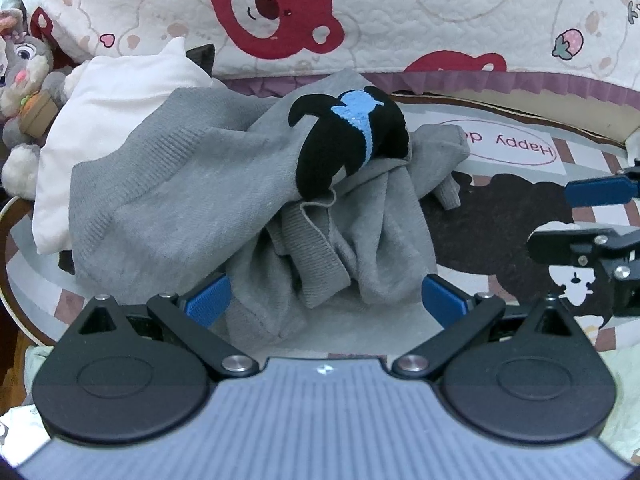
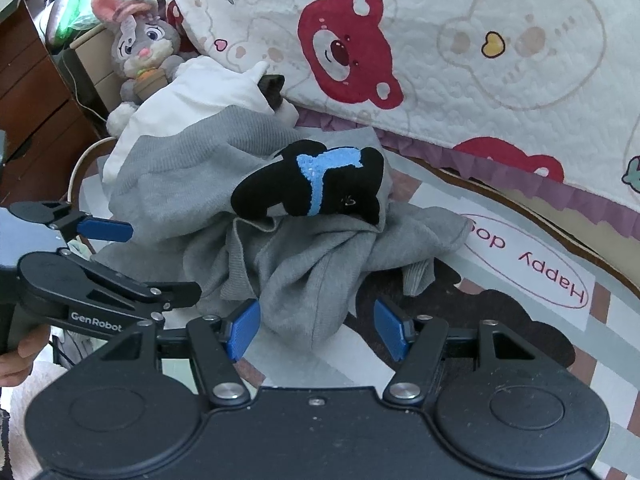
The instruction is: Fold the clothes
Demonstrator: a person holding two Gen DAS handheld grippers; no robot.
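- Right now sweater (image 1: 168, 200) lies crumpled on mat (image 1: 500, 224), grey w/ black-blue patch (image 1: 352, 140) on top.
- L gripper (image 1: 324, 300) wide open, near hem between pads, not pinched.
- R gripper (image 2: 316, 328) open, empty, just short of sweater.
- Pillow (image 1: 120, 84) behind sweater, bear quilt (image 1: 400, 20) beyond.

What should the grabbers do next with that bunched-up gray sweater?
Probably lower the left hand-held gripper onto the near ribbed edge of the gray sweater and pinch it. The sweater lies crumpled in a heap on the mat, both grippers are open and hold nothing, and the right hand-held gripper waits beside it, so spreading it flat likely comes first.
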